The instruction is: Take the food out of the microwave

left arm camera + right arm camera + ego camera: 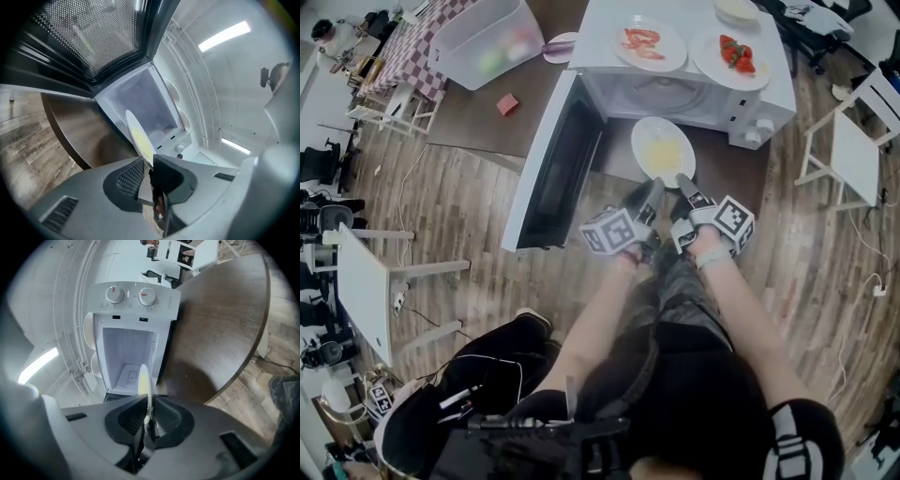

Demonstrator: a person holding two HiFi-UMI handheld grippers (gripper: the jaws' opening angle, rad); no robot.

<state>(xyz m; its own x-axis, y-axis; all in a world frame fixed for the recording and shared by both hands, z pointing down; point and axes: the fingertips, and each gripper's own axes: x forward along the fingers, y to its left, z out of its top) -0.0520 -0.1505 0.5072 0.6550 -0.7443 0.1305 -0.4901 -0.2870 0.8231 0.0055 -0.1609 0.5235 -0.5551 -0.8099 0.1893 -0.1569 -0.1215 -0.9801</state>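
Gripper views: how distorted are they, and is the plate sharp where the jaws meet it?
Left gripper view: strong fisheye, dark corners, ceiling light glares, plate sharp but murky at the jaws. Right gripper view: same bending, plate rim crisp between the jaws. Head view: evenly lit, edges curved.

Surfaces: mostly plastic and wood.
Microwave (pixel 773 94) casing smooth, white, semi-gloss; door (pixel 93 33) dark pane over perforated metal mesh. Plate (pixel 663 150) smooth, white, glazed-looking. Table (pixel 478 122) dark wood grain, matt. Floor (pixel 459 216) worn-looking planks. Tub (pixel 487 42), upper left, translucent plastic. Right gripper (pixel 149 413) matt grey plastic, black ribbed pads (pixel 171 420).
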